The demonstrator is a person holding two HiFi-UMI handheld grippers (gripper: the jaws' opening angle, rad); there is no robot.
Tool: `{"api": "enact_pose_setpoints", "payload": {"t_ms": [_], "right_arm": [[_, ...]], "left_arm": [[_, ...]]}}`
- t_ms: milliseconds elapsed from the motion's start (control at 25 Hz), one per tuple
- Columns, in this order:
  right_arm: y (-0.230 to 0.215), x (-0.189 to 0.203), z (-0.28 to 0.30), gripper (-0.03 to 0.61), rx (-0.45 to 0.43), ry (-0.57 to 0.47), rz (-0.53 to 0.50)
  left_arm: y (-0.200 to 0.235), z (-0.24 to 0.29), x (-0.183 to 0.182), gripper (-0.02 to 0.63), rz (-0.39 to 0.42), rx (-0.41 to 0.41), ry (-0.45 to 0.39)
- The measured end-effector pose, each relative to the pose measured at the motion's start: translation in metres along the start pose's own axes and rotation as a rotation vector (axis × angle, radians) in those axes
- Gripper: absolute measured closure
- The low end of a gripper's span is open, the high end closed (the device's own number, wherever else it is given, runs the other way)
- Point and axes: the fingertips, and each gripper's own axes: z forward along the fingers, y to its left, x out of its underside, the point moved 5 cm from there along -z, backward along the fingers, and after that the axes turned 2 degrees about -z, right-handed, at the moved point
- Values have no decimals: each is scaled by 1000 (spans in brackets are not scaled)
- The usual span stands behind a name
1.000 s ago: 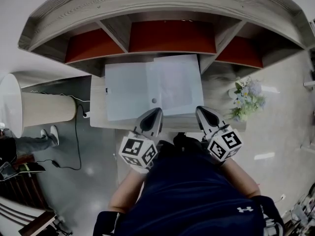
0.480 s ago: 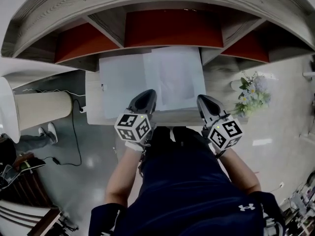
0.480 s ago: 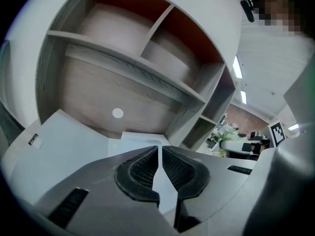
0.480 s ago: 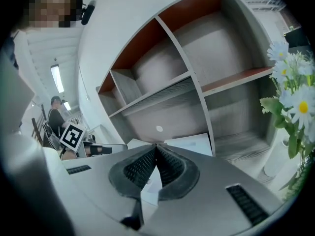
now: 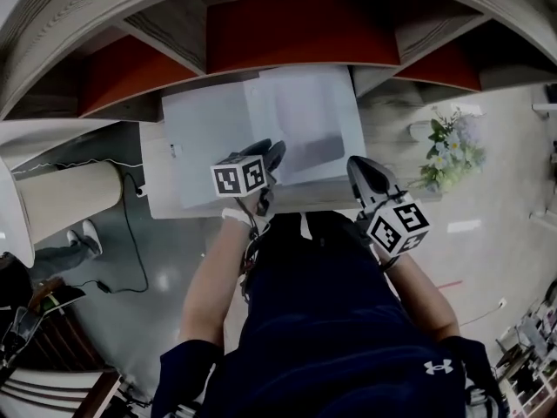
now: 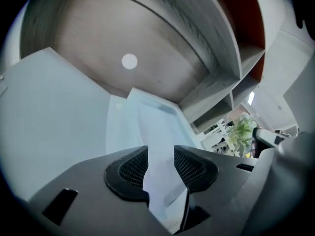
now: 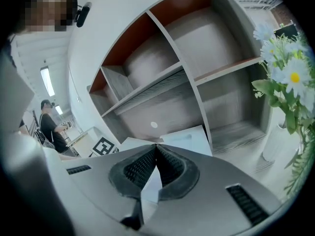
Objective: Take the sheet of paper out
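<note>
Down at desk (image 5: pixel 165 203) front edge, left gripper (image 5: pixel 271 159) jaws opening, paper sheet (image 5: pixel 305 111) between them unclamped, right gripper (image 5: pixel 361 174) closed, empty.

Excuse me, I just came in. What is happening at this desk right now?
A person stands at a desk with a gripper in each hand. The left gripper is at the near edge of the sheet of paper on a pale folder; its jaws are opening, the paper showing between them, not pinched. The right gripper hangs nearby, shut and empty.
</note>
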Motion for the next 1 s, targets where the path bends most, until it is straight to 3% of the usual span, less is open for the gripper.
{"api": "enact_pose_setpoints", "payload": {"t_ms": [120,360,720,840,1000], "right_arm": [[1,4,0,574,11,5,16],[2,12,-3,574,35,20,36],[-4,23,-13,574,80,29,81],[-5,24,-14,574,88,27,95],[-6,23,-14,574,93,23,102]], "left_arm": [[11,18,9,420,31,-51,76],[26,50,0,351,102,-161,103],[32,76,0,334,248,-332,163],[28,83,5,334,282,-334,181],[16,83,7,367,222,-271,198]]}}
